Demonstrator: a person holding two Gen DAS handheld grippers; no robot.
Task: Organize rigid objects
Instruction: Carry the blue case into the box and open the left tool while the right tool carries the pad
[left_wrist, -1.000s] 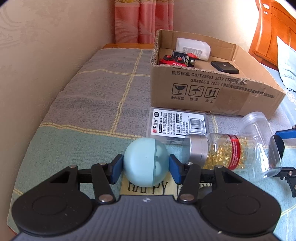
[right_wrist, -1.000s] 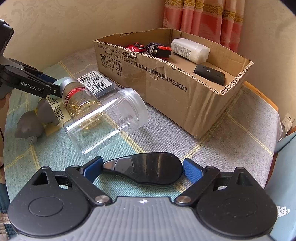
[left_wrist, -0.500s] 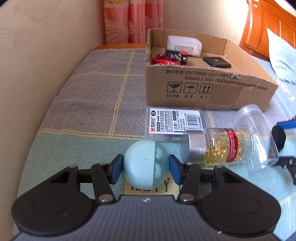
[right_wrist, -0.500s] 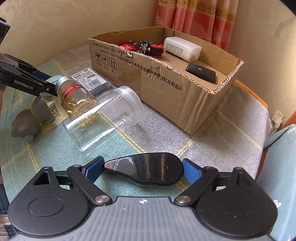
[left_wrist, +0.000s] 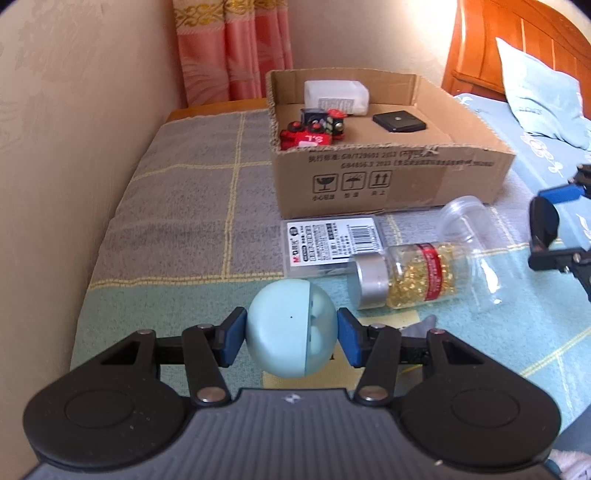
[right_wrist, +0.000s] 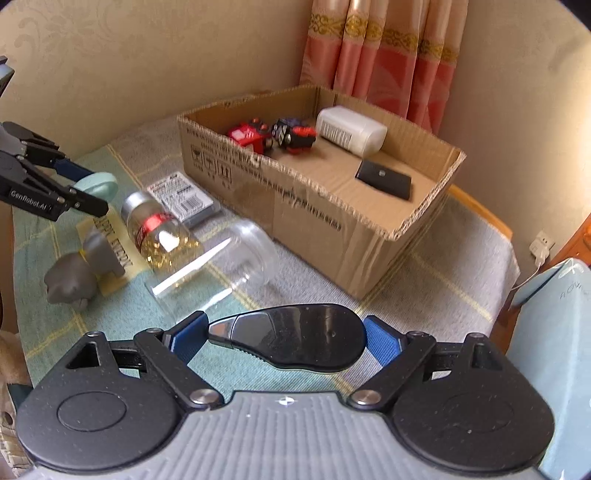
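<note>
1. Left wrist view: the left gripper (left_wrist: 291, 338) is clamped on a pale blue round case (left_wrist: 291, 328), one blue pad on each side, and holds it above the checked blanket (left_wrist: 192, 221).
2. Right wrist view: the right gripper (right_wrist: 284, 338) is clamped on a flat black teardrop-shaped gadget (right_wrist: 295, 336), its jaws set wide around it, clear of the blanket.
3. Just beyond the case lie one capsule bottle (left_wrist: 410, 275) with a silver cap, on its side, and one empty clear jar (left_wrist: 476, 243), also on its side and touching the bottle; one flat labelled packet (left_wrist: 330, 240) lies between them and the box.
4. One open cardboard box (left_wrist: 369, 177) stands behind, holding four things: two toy cars (left_wrist: 312, 131), one white bottle (left_wrist: 336, 96) and one flat black square (left_wrist: 399, 122).
5. Only the right wrist view shows a grey stuffed toy (right_wrist: 79, 271) lying on a lettered card (right_wrist: 118, 240), beside the bottle.
6. Only the left wrist view shows a wooden headboard (left_wrist: 517, 48) and a pillow (left_wrist: 539, 92) to the right.
</note>
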